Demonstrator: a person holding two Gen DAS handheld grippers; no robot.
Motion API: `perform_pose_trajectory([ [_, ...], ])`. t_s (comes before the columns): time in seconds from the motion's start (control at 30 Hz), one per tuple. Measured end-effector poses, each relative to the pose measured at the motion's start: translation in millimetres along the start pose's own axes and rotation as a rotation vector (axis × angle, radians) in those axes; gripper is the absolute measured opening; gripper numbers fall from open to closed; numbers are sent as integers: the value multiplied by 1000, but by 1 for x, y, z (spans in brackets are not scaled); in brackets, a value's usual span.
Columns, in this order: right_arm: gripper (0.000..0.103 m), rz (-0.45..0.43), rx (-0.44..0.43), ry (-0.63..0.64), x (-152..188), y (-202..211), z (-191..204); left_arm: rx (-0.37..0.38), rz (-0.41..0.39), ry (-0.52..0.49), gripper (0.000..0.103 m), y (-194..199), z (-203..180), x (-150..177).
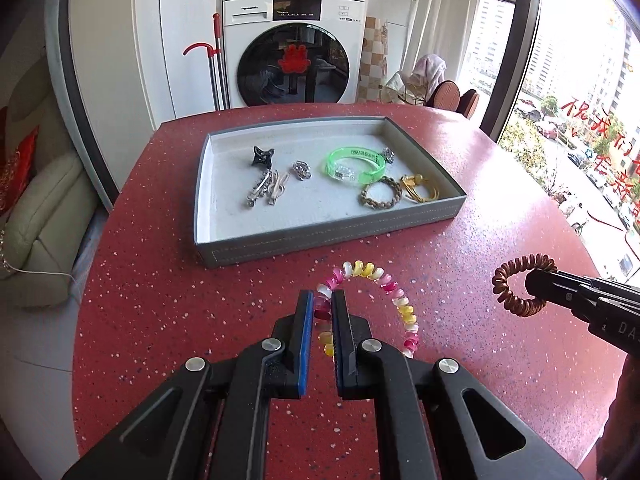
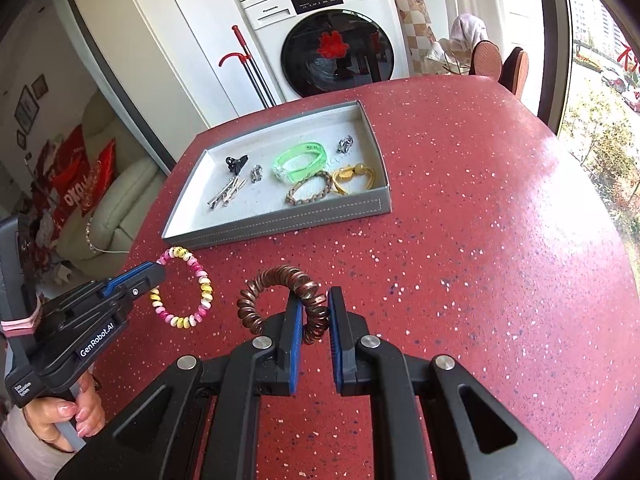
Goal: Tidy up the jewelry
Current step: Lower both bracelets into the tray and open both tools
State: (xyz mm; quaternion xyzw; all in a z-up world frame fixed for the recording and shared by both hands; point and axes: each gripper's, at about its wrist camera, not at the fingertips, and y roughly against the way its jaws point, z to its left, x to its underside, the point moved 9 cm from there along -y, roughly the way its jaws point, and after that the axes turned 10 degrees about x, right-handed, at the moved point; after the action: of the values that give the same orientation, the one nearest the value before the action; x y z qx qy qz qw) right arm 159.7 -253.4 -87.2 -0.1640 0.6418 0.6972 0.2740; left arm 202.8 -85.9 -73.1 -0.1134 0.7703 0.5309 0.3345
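My left gripper point(image 1: 323, 300) is shut on a pink, white and yellow spiral hair tie point(image 1: 376, 276) and holds it just in front of the grey tray point(image 1: 328, 236). My right gripper point(image 2: 315, 304) is shut on a brown spiral hair tie point(image 2: 276, 280) over the red table. Each gripper shows in the other view: the right one point(image 1: 536, 284) with the brown tie point(image 1: 516, 284), the left one point(image 2: 156, 274) with the pink tie point(image 2: 188, 288). The tray point(image 2: 280, 220) holds a green bangle point(image 1: 354, 164), a braided bracelet point(image 1: 382, 193), a gold piece point(image 1: 420, 188), hair clips point(image 1: 266, 188) and a black clip point(image 1: 262, 156).
The round red speckled table point(image 1: 160, 300) carries the tray at its middle. A washing machine point(image 1: 294, 44) and a red-handled mop point(image 1: 214, 56) stand behind it. A cream sofa point(image 1: 40, 220) is at the left, chairs point(image 2: 500, 62) and a window at the right.
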Motion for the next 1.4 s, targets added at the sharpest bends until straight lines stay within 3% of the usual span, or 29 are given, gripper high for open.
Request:
perform_pose_trajectory([
  [0.3,14,-17,-14,17,-58,-21,15,-21,-54,4,27,-6,23,-53],
  [0.57,14,11,-10,16,-94,-62,22,-47,-51,28,27,-43,42,-90],
  [0.93,14,85,-4,21,-94,-115,21,-79,4,25,27,-93,55,-93],
  [1.4,14,133,43,4,-89,-150,11,-105,52,6,27,-124,57,-88],
])
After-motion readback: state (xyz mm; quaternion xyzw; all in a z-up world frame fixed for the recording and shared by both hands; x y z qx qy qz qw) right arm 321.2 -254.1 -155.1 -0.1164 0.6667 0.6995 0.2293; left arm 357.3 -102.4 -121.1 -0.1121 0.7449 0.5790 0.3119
